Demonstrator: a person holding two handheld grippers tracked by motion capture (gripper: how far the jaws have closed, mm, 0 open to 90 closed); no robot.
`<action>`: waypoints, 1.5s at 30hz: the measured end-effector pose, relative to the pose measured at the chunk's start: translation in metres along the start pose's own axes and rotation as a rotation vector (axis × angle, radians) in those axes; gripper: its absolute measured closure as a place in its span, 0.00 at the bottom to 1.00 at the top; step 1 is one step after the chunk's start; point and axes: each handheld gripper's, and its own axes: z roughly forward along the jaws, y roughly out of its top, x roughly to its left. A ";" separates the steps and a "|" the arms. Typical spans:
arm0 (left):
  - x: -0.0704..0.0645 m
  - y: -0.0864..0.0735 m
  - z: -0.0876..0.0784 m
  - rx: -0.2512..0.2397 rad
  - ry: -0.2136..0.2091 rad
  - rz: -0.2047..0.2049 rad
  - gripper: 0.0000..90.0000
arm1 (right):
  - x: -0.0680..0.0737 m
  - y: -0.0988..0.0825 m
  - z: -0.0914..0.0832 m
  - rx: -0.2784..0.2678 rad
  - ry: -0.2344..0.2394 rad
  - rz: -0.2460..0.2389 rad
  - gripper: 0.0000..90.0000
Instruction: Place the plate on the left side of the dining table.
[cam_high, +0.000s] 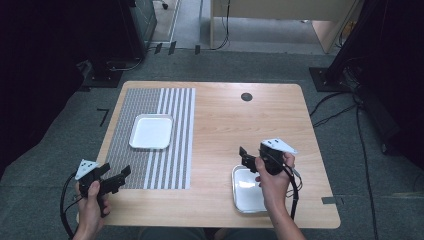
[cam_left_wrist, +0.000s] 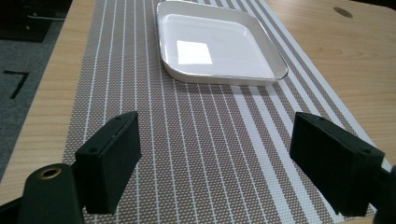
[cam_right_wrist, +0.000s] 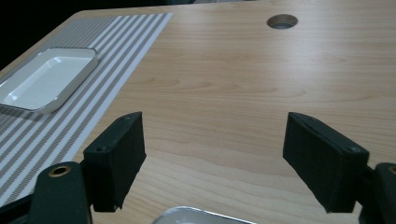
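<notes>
A white square tray (cam_high: 151, 131) lies on the striped placemat (cam_high: 152, 165) at the table's left; in the left gripper view the same tray (cam_left_wrist: 219, 44) sits ahead on the placemat (cam_left_wrist: 196, 140). A second tray (cam_high: 247, 192), shiny, rests near the front edge on the right, and its rim (cam_right_wrist: 201, 215) peeks in below the right jaws. My left gripper (cam_high: 122, 175) hovers open over the placemat's front left corner, its jaws wide apart with nothing between them (cam_left_wrist: 229, 163). My right gripper (cam_high: 245, 157) is open just above the shiny tray's far edge, empty (cam_right_wrist: 215, 158).
The wooden table (cam_high: 225, 120) has a round cable hole (cam_high: 246, 97) near its far edge, also in the right gripper view (cam_right_wrist: 282, 21). Cables trail from both grippers off the front edge. Dark stands and cables stand on the carpet around the table.
</notes>
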 end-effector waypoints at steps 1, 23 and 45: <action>0.000 -0.001 -0.001 0.000 -0.003 0.000 0.18 | -0.004 -0.001 -0.002 -0.002 -0.004 0.003 0.24; 0.019 -0.025 -0.001 0.036 0.079 0.038 0.16 | -0.091 -0.045 -0.053 -0.004 -0.129 0.062 0.25; 0.020 -0.036 0.014 0.105 0.206 0.152 0.15 | -0.155 -0.093 -0.057 0.074 -0.203 0.076 0.25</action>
